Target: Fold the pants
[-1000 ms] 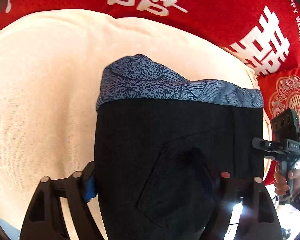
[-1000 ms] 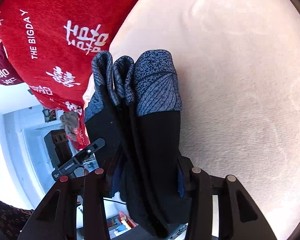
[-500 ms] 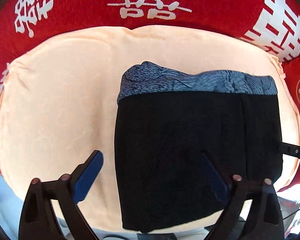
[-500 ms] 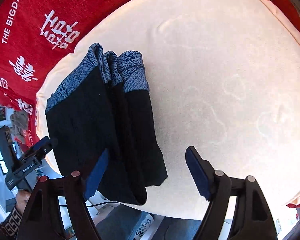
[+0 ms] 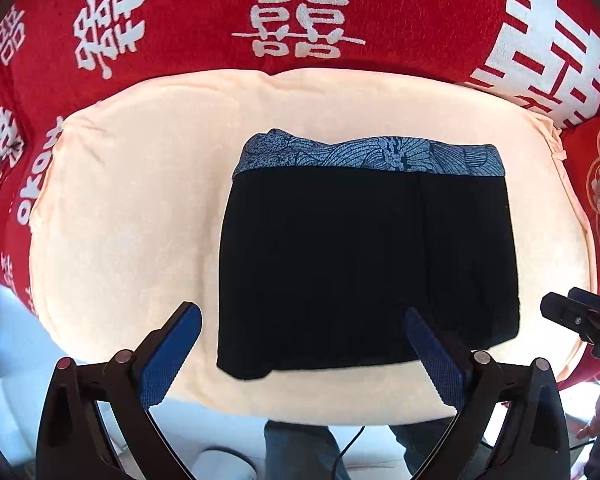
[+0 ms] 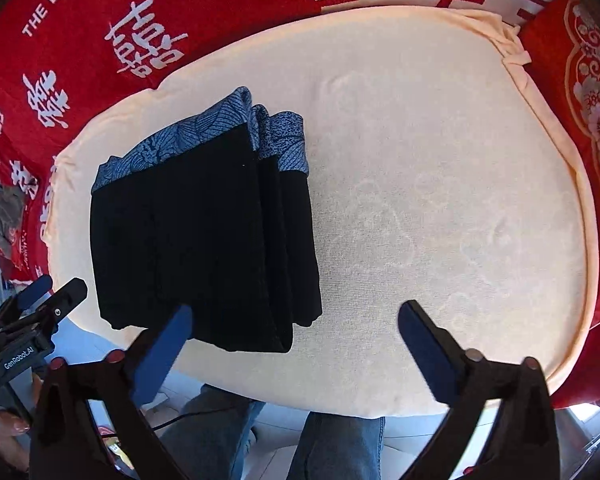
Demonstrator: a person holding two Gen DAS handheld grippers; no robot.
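The pants [image 5: 364, 264] lie folded into a thick black rectangle on a cream cushion [image 5: 140, 200], the blue patterned waistband along the far edge. My left gripper [image 5: 300, 316] hangs open above the near edge of the pants, nothing between its blue pads. In the right wrist view the pants [image 6: 204, 240] show several stacked layers on the cushion's left half. My right gripper [image 6: 296, 312] is above their near right corner, jaws opening, holding nothing.
A red blanket with white characters [image 5: 300, 12] covers the sofa back behind the cushion [image 6: 440, 200]. A red embroidered pillow [image 6: 596, 120] sits at the right. A person's legs in jeans [image 6: 340, 440] stand at the cushion's front edge.
Both grippers let go of the folded pants, opened wide and rose away. The pants now lie flat on the cushion and look smaller in both views.
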